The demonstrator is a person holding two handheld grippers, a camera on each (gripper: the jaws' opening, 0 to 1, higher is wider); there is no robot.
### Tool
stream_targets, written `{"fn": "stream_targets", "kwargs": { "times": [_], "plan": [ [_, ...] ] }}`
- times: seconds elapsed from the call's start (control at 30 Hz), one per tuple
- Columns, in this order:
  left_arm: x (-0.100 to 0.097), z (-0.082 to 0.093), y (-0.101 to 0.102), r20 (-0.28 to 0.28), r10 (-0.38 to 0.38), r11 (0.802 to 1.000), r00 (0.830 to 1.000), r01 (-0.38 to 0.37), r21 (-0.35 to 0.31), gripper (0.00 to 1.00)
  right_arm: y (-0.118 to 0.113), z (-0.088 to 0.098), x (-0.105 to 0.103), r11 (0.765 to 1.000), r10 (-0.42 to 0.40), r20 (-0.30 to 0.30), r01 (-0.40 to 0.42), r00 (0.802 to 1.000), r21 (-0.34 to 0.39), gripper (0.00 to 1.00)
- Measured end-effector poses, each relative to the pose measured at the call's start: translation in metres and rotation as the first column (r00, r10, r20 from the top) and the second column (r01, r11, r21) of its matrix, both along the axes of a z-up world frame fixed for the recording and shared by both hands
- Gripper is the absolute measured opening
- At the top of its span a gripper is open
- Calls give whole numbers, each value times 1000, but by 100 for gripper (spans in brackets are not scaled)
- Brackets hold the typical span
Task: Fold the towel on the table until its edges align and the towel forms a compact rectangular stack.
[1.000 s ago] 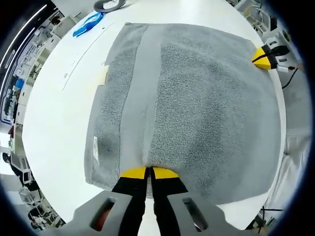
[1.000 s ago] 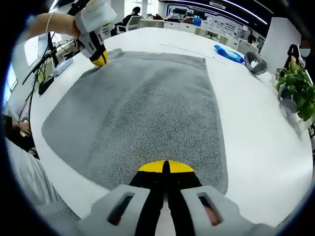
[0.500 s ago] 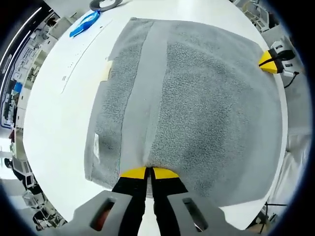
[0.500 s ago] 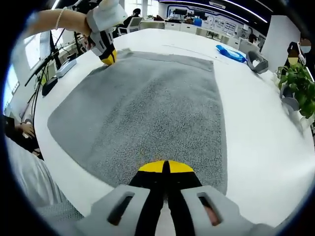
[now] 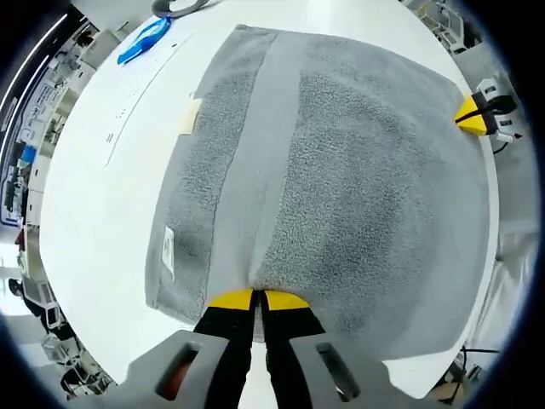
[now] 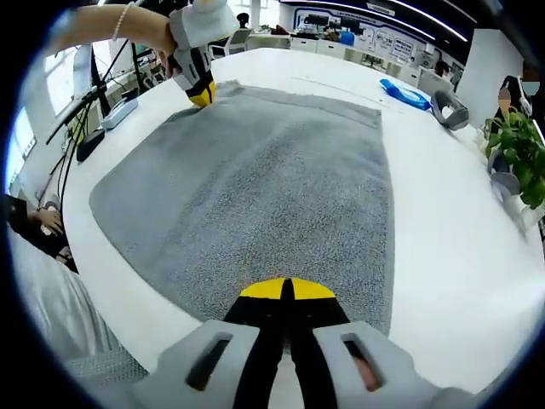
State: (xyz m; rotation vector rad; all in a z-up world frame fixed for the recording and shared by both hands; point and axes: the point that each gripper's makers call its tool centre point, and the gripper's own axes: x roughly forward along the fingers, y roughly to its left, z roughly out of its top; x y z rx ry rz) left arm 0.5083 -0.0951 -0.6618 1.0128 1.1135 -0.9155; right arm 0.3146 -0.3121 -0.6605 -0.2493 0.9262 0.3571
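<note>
A grey towel point(image 5: 341, 179) lies spread flat on the white table point(image 5: 94, 196), with a smooth woven band running along its length and a small white label point(image 5: 168, 250) near one edge. My left gripper point(image 5: 258, 299) is shut on the towel's near edge at that band. In the right gripper view the towel point(image 6: 272, 179) stretches away from my right gripper point(image 6: 285, 290), which is shut on its near edge. The left gripper point(image 6: 201, 92), held by a hand, pinches the far left corner. The right gripper point(image 5: 473, 116) shows at the towel's far right corner.
A blue object point(image 6: 400, 92) and a dark headset point(image 6: 447, 106) lie on the far side of the table. A potted plant point(image 6: 515, 149) stands at the right edge. Cables and a power strip point(image 6: 115, 112) lie off the left edge. The table rim runs close below both grippers.
Both grippers keep their hold. The towel has slid a little across the table, and the left gripper with its corner now sits further right in the right gripper view.
</note>
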Motion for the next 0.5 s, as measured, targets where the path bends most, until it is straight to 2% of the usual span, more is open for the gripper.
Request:
{"fn": "stream_targets", "kwargs": {
  "times": [0.4,0.5],
  "plan": [
    [5,-1,0,10,16,999,1000,-15,-28,3,4,-1,-1,1000,15,-4,-15,1000,-9,0],
    [3,0,-1,42,-38,999,998,39,-31,3,3,0,-1,1000,1,-13,0,1000,7,0]
  ]
}}
